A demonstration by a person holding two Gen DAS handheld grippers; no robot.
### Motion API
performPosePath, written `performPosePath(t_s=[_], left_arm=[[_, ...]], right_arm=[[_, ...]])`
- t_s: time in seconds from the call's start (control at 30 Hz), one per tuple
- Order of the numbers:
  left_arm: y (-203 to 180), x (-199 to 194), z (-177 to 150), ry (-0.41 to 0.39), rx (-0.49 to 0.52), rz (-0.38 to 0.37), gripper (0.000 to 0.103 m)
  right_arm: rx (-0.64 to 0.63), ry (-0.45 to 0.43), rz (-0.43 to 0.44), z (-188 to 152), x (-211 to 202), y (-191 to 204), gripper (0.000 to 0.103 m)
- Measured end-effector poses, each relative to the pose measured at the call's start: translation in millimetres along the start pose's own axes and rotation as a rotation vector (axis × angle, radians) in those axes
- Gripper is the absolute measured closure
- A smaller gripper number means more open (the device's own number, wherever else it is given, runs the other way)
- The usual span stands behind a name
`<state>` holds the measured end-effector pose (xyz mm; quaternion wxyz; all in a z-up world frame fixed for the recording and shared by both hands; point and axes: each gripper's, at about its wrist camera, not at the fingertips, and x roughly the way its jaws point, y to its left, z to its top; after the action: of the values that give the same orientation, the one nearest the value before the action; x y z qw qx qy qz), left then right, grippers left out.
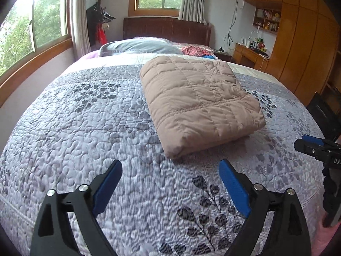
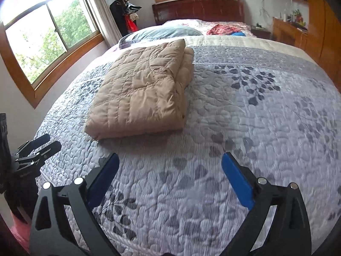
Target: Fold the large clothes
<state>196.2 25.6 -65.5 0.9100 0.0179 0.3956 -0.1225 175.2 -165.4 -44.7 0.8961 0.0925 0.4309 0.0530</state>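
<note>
Up close, the left gripper (image 1: 170,170) and right gripper (image 2: 170,164) hang wide open and empty above the quilted bed (image 1: 106,128); beyond them a tan padded jacket (image 1: 198,98) lies folded flat mid-bed, with a pillow (image 1: 138,47) farther back by the headboard (image 1: 166,28)
</note>
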Motion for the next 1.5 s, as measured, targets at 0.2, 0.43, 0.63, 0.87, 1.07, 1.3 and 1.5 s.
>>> performPosePath(t_s=[0.2, 0.43, 0.63, 0.87, 1.07, 1.3, 1.5], left_arm=[[-6.1, -28.9, -12.1, -0.027, 0.005, 0.017, 0.01], [-8.3, -55.1, -22.7, -0.051, 0.015, 0.062, 0.01], [-12.6, -69.8, -32.0, -0.053, 0.033, 0.077, 0.01], [-13.9, -76.3, -41.0, -0.052, 0.045, 0.078, 0.01], [-13.6, -76.8, -44.5, -0.045, 0.042, 0.078, 0.01], [-13.3, -79.3, -45.8, -0.049, 0.044, 0.072, 0.01], [-13.8, -81.0, -46.2, -0.052, 0.047, 0.069, 0.01]], right_arm=[[-0.016, -0.055, -0.079, -16.9, -24.5, 17.3, 0.005], [-0.035, -0.072, -0.077, -32.6, -47.1, 32.1, 0.005], [-0.039, -0.076, -0.087, -42.4, -58.6, 38.4, 0.005], [-0.041, -0.07, -0.092, -51.8, -62.1, 42.7, 0.005], [-0.054, -0.065, -0.097, -56.3, -62.2, 46.4, 0.005], [-0.059, -0.065, -0.099, -57.2, -63.4, 48.5, 0.005], [-0.063, -0.063, -0.095, -58.0, -63.2, 50.0, 0.005]])
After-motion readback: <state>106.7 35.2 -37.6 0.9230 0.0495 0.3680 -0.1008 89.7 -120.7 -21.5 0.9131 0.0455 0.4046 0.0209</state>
